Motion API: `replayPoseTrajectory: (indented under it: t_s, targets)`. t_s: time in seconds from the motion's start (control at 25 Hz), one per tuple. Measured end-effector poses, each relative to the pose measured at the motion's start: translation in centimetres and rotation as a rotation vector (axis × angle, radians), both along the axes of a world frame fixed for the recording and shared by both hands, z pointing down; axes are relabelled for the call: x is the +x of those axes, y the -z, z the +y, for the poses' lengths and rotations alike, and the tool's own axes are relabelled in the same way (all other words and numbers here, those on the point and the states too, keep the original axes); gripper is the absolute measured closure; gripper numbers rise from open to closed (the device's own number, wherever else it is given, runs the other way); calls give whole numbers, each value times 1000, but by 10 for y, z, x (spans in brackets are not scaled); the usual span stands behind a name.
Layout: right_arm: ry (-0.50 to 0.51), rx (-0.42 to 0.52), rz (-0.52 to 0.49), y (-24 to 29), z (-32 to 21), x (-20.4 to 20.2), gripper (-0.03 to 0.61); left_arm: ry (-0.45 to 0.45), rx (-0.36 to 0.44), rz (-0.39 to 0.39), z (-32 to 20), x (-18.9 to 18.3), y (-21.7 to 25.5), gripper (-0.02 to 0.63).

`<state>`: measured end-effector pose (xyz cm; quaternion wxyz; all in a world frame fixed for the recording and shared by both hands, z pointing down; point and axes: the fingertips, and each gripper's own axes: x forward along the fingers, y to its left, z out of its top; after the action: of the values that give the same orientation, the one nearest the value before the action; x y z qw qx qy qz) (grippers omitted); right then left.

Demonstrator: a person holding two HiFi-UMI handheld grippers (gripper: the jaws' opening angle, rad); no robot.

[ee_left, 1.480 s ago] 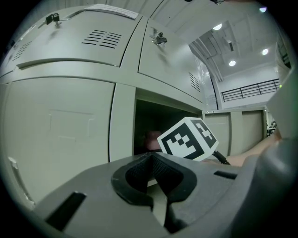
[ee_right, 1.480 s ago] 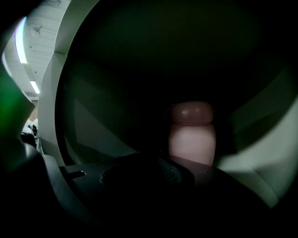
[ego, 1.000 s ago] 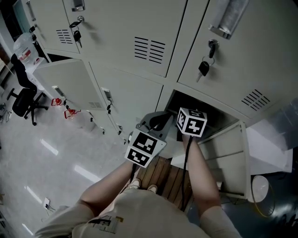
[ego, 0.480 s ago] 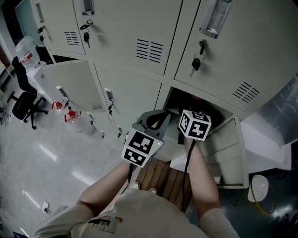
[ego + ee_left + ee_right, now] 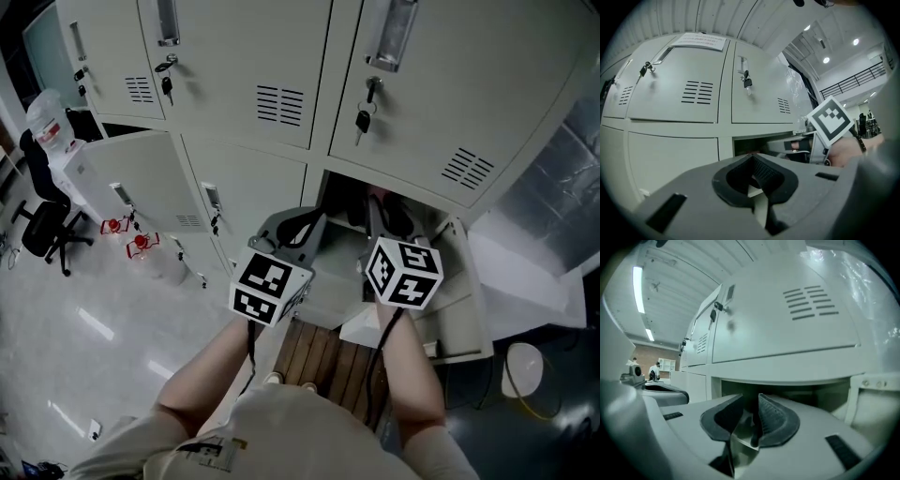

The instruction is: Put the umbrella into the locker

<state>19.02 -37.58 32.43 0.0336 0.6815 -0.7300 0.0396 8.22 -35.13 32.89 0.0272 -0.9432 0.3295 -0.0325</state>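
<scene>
My left gripper [image 5: 753, 157]: jaws shut, empty. My right gripper [image 5: 750, 397]: jaws a slit apart, empty. Umbrella not clearly seen, perhaps deep inside the open locker [image 5: 342, 202]. I judge it light and floppy, best gripped at its stiff shaft.

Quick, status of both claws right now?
Left claw: shut, holding nothing.
Right claw: slightly open, nothing between the jaws.

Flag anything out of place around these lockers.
Two lockers stand open: the bottom door ahead, swung right, and another door at far left. Keys dangle in upper locks. No umbrella shows.
</scene>
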Motion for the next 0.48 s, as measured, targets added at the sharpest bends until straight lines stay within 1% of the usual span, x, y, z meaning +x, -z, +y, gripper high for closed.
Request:
replayPoseTrajectory:
  t_s: [0.12, 0.2, 0.32, 0.48]
  targets:
    - [6, 59, 23, 23, 23, 0, 502, -9, 11, 4, 5, -1, 9, 606]
    - [16, 99, 23, 38, 38, 0, 515, -32, 18, 11, 14, 1, 20, 606]
    - [34, 153, 18, 58, 56, 1, 552, -70, 56, 12, 30, 6, 39, 606]
    - [51, 199, 24, 74, 79, 1, 563, -91, 113, 39, 48, 8, 64, 606]
